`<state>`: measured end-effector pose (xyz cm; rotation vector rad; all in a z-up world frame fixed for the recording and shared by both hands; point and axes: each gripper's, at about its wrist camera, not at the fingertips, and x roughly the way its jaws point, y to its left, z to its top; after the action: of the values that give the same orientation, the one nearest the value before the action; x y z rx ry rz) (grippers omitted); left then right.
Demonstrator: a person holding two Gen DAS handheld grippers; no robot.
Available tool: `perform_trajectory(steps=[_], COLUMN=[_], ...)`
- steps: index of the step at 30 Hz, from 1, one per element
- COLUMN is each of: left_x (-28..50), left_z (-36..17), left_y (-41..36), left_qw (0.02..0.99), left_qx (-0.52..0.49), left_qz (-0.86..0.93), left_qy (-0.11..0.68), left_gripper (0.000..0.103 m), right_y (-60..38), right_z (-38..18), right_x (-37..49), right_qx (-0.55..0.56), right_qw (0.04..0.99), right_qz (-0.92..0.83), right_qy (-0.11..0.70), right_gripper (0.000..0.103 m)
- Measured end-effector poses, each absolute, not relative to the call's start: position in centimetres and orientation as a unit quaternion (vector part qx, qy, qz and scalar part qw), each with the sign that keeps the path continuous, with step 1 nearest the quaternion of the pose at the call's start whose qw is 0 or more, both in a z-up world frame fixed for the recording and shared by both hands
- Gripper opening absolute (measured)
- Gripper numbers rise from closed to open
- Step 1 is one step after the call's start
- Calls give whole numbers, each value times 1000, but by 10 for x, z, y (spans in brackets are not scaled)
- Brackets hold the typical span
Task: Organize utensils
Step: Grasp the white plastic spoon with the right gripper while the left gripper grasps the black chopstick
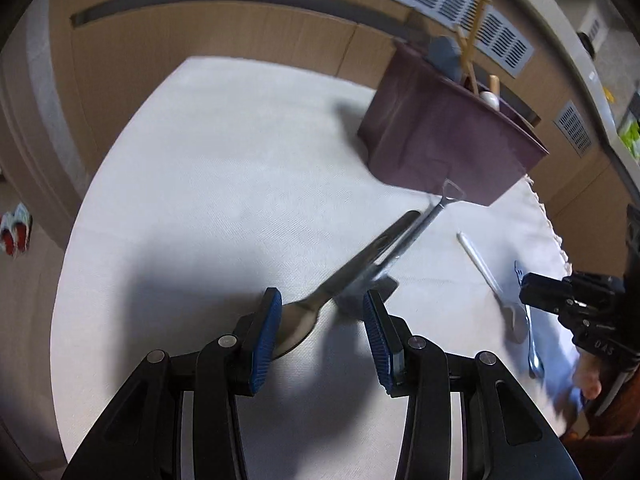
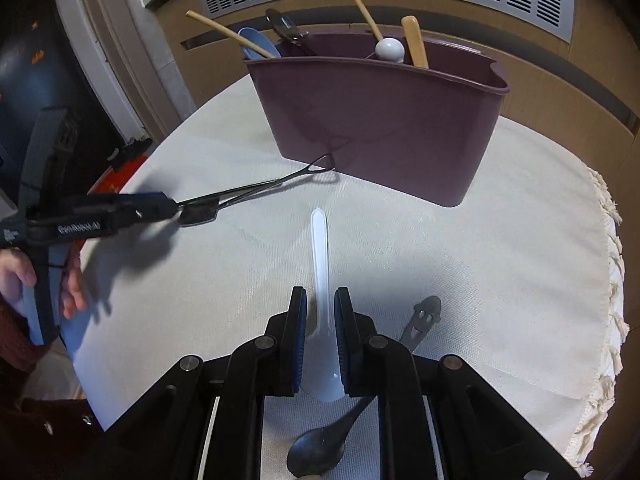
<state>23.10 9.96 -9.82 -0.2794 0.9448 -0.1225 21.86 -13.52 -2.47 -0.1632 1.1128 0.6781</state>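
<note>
My left gripper (image 1: 322,312) hangs open low over the white tablecloth. Between its blue pads (image 1: 264,336) lie a metal spoon (image 1: 340,284) and a wire-handled metal turner (image 1: 424,220), crossed over each other. Neither pad presses on them. From the right wrist view the left gripper (image 2: 170,206) sits at the turner (image 2: 256,190). My right gripper (image 2: 321,300) is open and straddles the neck of a white plastic spoon (image 2: 320,240) lying flat; the pads stand close beside it. A purple caddy (image 2: 380,132) with several utensils stands behind.
A dark metal spoon (image 2: 316,452) with a smiley cut-out handle lies under my right gripper. The cloth's fringed edge (image 2: 612,280) runs along the right. A person's hand (image 2: 24,280) holds the left gripper's grip. A wooden wall with vents stands behind the table.
</note>
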Motion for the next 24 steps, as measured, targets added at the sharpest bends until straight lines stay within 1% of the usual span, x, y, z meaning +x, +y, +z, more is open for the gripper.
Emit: perform_trajectory(steps=[5, 8, 13, 19, 21, 22, 24], left_x=[222, 213, 206, 212, 216, 220, 230], left_z=[-95, -86, -68, -65, -67, -68, -71], left_y=[68, 59, 76, 108, 108, 105, 92], left_qw=[856, 855, 878, 888, 887, 883, 878], left_qx=[-149, -157, -146, -187, -181, -170, -136], left_qz=[-148, -167, -122, -79, -73, -78, -85], left_qy=[472, 465, 440, 412, 418, 429, 451], left_gripper=[43, 43, 43, 43, 43, 43, 43], right_y=[-135, -128, -109, -88, -85, -85, -91], right_z=[-28, -34, -46, -50, -49, -48, -47], right_x=[218, 222, 234, 242, 243, 244, 242], right_qx=[-95, -97, -115, -158, -154, -151, -144], right_qw=[789, 778, 775, 788, 789, 790, 793], right_qz=[314, 329, 320, 311, 309, 308, 302], right_qy=[518, 527, 532, 507, 508, 509, 509], right_gripper=[14, 14, 14, 14, 13, 9, 8])
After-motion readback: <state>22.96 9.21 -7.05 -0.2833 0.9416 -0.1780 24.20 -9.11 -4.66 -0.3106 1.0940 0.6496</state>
